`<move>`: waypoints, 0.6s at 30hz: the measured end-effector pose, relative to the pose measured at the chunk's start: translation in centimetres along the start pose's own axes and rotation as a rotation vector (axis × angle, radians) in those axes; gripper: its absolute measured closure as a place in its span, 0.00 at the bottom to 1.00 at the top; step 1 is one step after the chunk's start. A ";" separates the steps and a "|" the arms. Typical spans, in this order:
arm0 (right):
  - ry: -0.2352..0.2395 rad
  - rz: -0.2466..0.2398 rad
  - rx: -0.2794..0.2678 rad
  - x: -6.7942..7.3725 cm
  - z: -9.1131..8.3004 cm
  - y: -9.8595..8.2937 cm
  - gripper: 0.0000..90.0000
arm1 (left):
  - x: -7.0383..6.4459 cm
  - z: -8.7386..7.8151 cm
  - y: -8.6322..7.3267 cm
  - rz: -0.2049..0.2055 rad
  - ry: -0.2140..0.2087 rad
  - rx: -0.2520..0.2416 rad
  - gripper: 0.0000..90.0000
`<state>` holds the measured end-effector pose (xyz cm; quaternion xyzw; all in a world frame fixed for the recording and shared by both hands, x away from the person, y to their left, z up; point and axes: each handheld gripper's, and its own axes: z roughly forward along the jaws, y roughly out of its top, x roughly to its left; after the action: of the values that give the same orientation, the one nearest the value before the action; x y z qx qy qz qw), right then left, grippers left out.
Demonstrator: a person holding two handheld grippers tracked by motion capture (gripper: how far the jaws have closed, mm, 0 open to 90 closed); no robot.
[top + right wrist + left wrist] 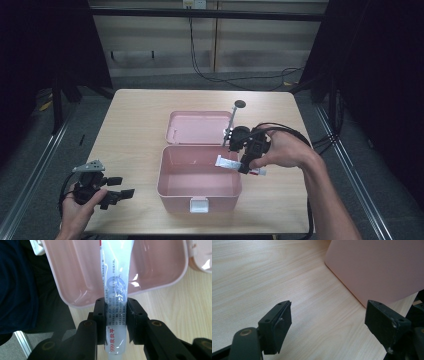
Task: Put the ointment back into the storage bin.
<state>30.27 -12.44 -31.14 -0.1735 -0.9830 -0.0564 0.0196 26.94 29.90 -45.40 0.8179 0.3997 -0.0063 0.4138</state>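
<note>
Right gripper (117, 315): clamped across a white tube (115, 285), long axis pointing ahead over the open pink box (75, 277), apparently above its near rim. Left gripper (328, 322): spread, empty, beside the box.

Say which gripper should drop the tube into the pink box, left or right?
Right. The right gripper is shut on the white tube, whose free end hangs over the open pink box. The left gripper is open near the table's front left, beside the box.
</note>
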 end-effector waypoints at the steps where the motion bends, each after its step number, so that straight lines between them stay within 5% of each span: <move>1: -0.004 0.004 0.001 0.0 -0.1 0.3 0.79 | 0.0 0.0 0.0 0.000 0.001 0.000 0.24; 18: 0.024 -0.052 0.021 0.5 0.9 3.7 0.79 | 0.0 -0.1 0.0 0.001 -0.001 -0.001 0.24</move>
<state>31.06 -8.75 -31.61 -0.1470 -0.9874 -0.0488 0.0316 26.93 29.96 -45.38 0.8179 0.3990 -0.0062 0.4146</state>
